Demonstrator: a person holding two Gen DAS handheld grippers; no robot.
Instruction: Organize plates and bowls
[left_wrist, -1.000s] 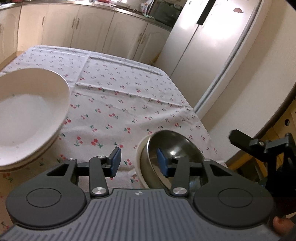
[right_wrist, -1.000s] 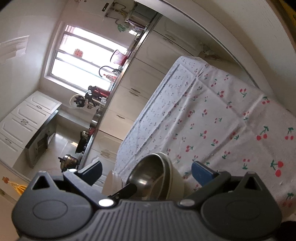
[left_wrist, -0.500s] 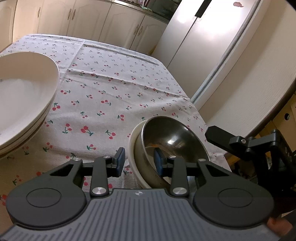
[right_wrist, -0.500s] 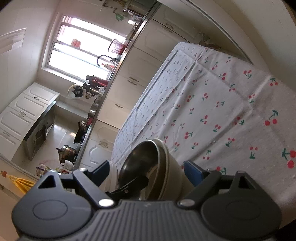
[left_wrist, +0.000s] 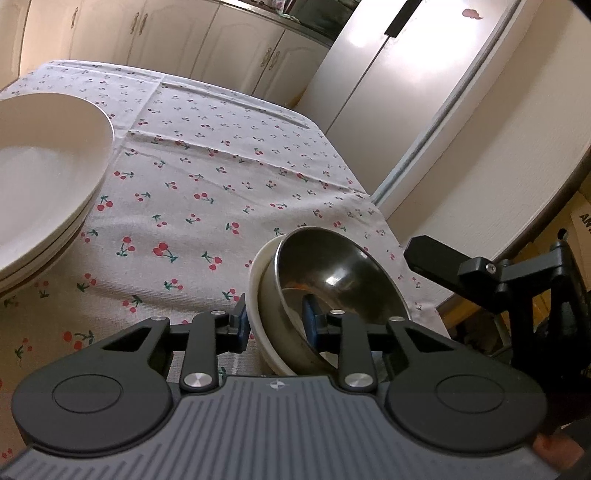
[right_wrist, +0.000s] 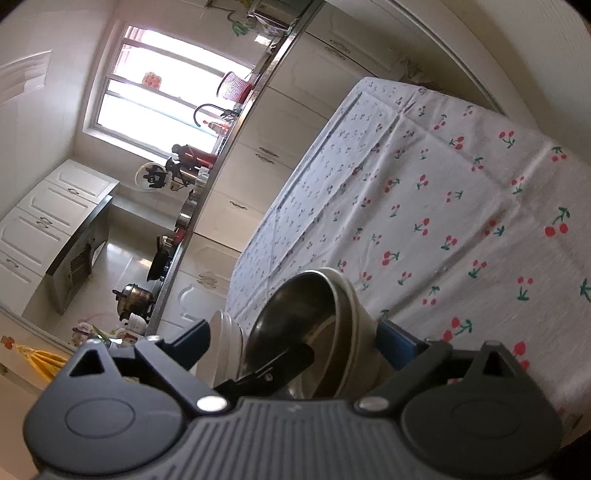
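Note:
A steel bowl (left_wrist: 332, 273) nests inside a white bowl (left_wrist: 258, 295) at the table's near right corner, and the pair looks tilted. My left gripper (left_wrist: 275, 321) straddles their near rim. Its jaws are closing, one pad against the white bowl's outer wall and the other inside the steel bowl. One of its fingers (right_wrist: 280, 363) shows inside the steel bowl (right_wrist: 295, 314) in the right wrist view. My right gripper (right_wrist: 295, 341) has its jaws opening, wide on either side of the white bowl (right_wrist: 354, 306), pressing nothing. One right finger (left_wrist: 436, 258) shows beside the bowls. A stack of white plates (left_wrist: 44, 177) sits at the left.
A cherry-print tablecloth (left_wrist: 221, 177) covers the table. A fridge (left_wrist: 388, 92) and a wall stand close past its right edge. Cabinets (left_wrist: 166, 40) run along the back. The plate stack (right_wrist: 225, 343) shows edge-on beyond the bowls. A kitchen counter with pots (right_wrist: 159, 266) is further off.
My left gripper's jaws have narrowed from a wide gap beside the bowls to a close straddle of their rim. The right gripper stays wide around the bowls, which look a little nearer.

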